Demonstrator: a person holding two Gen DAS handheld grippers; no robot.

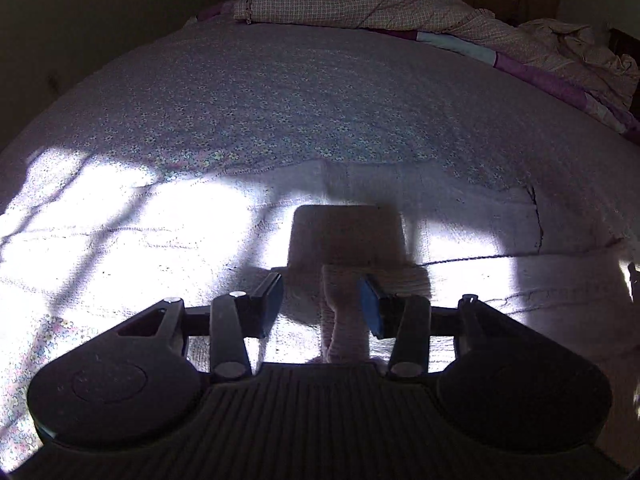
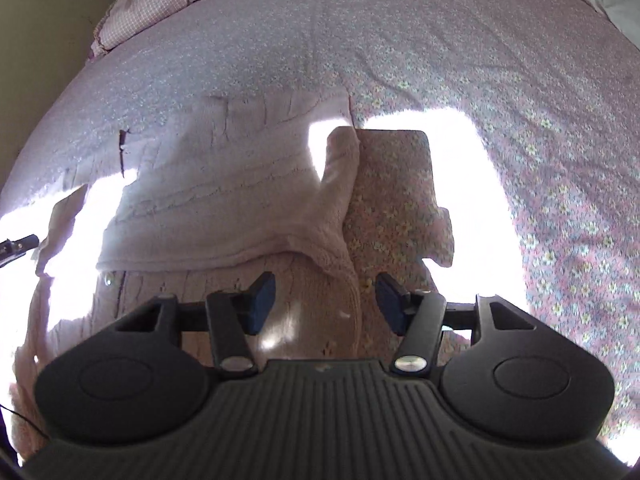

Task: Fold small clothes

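A pale pink knitted garment (image 2: pixel 224 196) lies spread on the flowered bed sheet (image 2: pixel 440 60); it also shows in the left wrist view (image 1: pixel 480 232). My left gripper (image 1: pixel 322 300) is open just above the garment, with a raised fold of the knit (image 1: pixel 346 320) standing between its blue pads, against the right one. My right gripper (image 2: pixel 324 300) is open over the garment's right edge (image 2: pixel 352 280), where a fold of knit rises between the fingers. Strong sunlight and the grippers' shadows hide much of the fabric's detail.
A checked quilt (image 1: pixel 340 0) is bunched at the head of the bed, also seen in the right wrist view (image 2: pixel 160 4). A white pillow (image 2: pixel 612 4) lies at the far right. The left gripper's tip (image 2: pixel 16 246) shows at the left edge.
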